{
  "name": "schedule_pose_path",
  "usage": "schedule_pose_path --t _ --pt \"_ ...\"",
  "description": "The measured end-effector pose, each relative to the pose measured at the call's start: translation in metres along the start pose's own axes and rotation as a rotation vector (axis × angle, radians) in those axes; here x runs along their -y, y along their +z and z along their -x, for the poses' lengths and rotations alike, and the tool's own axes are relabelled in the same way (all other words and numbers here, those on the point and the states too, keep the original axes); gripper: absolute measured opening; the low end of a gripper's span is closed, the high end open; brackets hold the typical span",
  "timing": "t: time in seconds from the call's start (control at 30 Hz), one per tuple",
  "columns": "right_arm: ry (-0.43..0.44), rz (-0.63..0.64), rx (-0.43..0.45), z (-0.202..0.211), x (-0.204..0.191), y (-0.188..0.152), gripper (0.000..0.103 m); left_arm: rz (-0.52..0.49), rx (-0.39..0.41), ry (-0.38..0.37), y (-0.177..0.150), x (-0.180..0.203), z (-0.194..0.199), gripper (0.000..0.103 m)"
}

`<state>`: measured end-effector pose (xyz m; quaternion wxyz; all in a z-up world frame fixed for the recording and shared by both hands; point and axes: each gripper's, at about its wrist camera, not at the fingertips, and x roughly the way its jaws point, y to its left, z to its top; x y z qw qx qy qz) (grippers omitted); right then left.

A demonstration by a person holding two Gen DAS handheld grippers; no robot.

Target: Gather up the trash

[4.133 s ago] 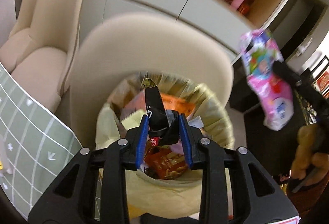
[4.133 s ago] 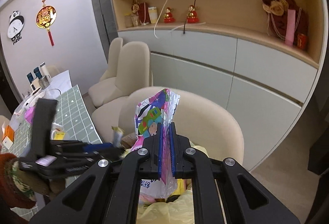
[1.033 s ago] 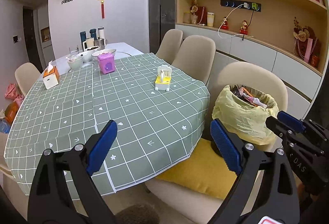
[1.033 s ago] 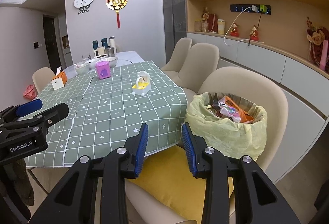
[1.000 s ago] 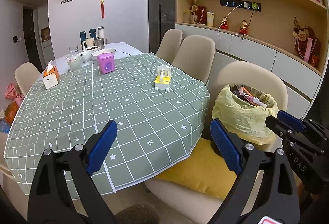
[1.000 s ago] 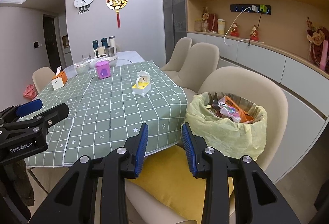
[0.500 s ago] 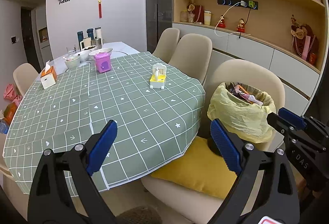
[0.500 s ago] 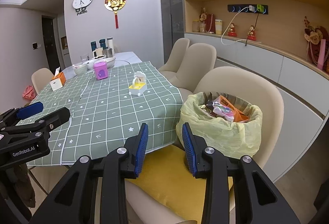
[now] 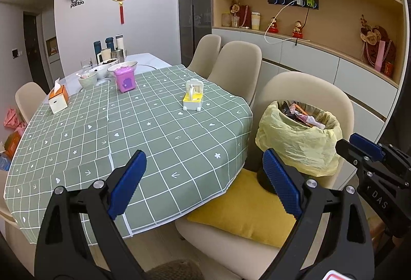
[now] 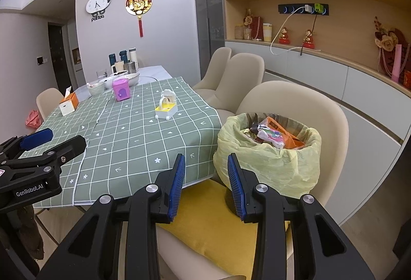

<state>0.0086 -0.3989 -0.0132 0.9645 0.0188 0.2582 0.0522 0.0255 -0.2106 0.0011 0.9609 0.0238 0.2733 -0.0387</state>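
Dining room, pale walls, wood shelving over grey cabinets.

Table [image 9: 143,141]: green checked cloth; far end bare white.
- Yellow-and-white toy box [image 9: 193,97], toward the right edge.
- Purple mini bin [image 9: 124,79], near the cloth's far edge.
- Orange tissue box [image 9: 58,100], at the left edge.
- Bowls and flasks [image 9: 110,59], at the far end.

Beige chair [image 10: 295,110], at the table's near right corner: yellow cushion [image 10: 213,223] on the seat, carrying the trash bin [image 10: 269,159], yellow-lined, wrappers heaped inside.

Left gripper [image 9: 203,177]: jaws spread wide, holding nothing.
Right gripper [image 10: 206,185]: jaws narrowly parted, holding nothing.

Wall: panda clock [image 10: 99,4], red ornament [image 10: 138,2].
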Motion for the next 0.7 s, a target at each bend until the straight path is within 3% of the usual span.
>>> schedule_pose_path --t 0.4,0.53,0.7 --pt "-0.008 0.002 0.005 -0.002 0.0 0.001 0.033 -0.004 0.002 -0.019 -0.003 -0.001 -0.006 0.087" --pt "-0.024 0.017 -0.016 -0.013 -0.005 0.001 0.033 0.035 -0.025 -0.039 0.001 -0.011 -0.024 0.086" --pt "-0.029 0.019 -0.063 -0.05 -0.019 0.006 0.033 0.069 -0.073 0.004 0.006 -0.04 -0.058 0.086"
